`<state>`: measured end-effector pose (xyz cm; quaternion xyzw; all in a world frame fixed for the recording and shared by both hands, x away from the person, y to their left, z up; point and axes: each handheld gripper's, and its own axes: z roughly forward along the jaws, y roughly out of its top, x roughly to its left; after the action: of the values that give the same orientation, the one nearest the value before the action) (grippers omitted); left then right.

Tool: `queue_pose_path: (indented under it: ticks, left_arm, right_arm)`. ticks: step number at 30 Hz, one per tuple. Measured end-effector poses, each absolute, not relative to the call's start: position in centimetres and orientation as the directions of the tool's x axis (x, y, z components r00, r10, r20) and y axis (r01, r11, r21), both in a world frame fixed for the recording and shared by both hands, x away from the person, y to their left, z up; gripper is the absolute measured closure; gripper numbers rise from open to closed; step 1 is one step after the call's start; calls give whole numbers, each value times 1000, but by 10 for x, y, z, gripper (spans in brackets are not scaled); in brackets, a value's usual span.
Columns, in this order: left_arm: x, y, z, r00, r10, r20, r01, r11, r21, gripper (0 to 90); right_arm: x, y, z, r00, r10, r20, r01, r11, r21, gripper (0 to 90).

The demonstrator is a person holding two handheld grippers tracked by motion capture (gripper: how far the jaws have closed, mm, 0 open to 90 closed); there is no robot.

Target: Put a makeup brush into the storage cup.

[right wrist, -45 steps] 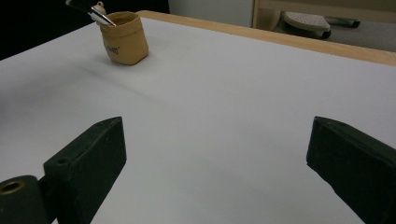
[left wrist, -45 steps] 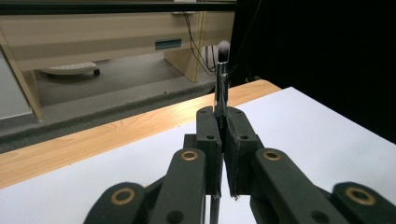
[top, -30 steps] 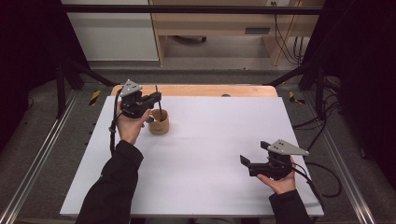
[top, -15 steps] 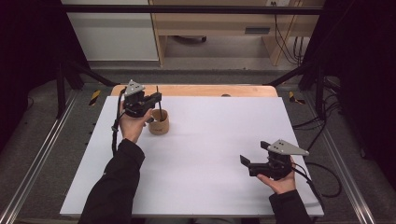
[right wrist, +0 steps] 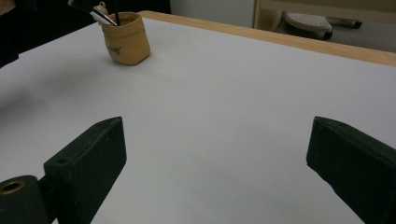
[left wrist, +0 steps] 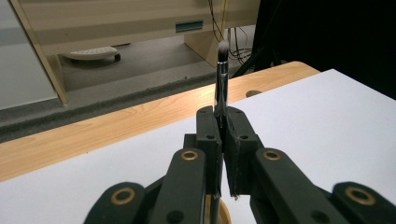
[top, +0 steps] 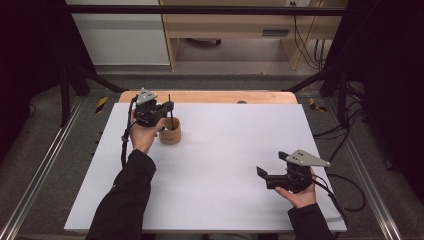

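Observation:
My left gripper [top: 168,109] is shut on a thin black brush [top: 169,101], held upright with its lower end down in a small tan cup [top: 170,133] at the board's far left. In the left gripper view the pads [left wrist: 211,140] pinch the brush [left wrist: 221,74], whose bristled tip points up, and the cup's rim [left wrist: 225,215] shows just below. My right gripper [top: 271,164] rests open at the front right, held in the hand, with nothing between its jaws. The right gripper view looks across the board to the cup [right wrist: 127,39], with the right gripper [right wrist: 215,140] open in front.
The white board [top: 225,150] covers a wooden table whose far edge [top: 210,96] shows as a light strip. Metal frame rails [top: 40,170] run along both sides. Cables [top: 345,185] trail off to the right of the right hand.

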<state>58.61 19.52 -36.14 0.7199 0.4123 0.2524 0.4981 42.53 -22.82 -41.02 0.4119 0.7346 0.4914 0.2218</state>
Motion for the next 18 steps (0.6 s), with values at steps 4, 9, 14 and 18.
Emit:
queue_pose_path:
  ticks: [4,9,14,18]
  left_arm:
    - [586,195,-364,536,843,-51,344,-163,925,854]
    - [586,194,-368,538,842,-47,348,-172,922,854]
    - [586,194,-372,541,840,-46,351,-176,920,854]
    - [586,194,-375,542,840,-43,355,-183,917,854]
  right_arm:
    - [425,-228,-410,-564,822,77,388,181,904,54]
    - [425,-228,-410,-563,823,78,388,180,904,54]
    - [425,-227,-411,-564,822,79,389,180,903,54]
    - [425,-227,-411,-564,822,79,389,180,904,56]
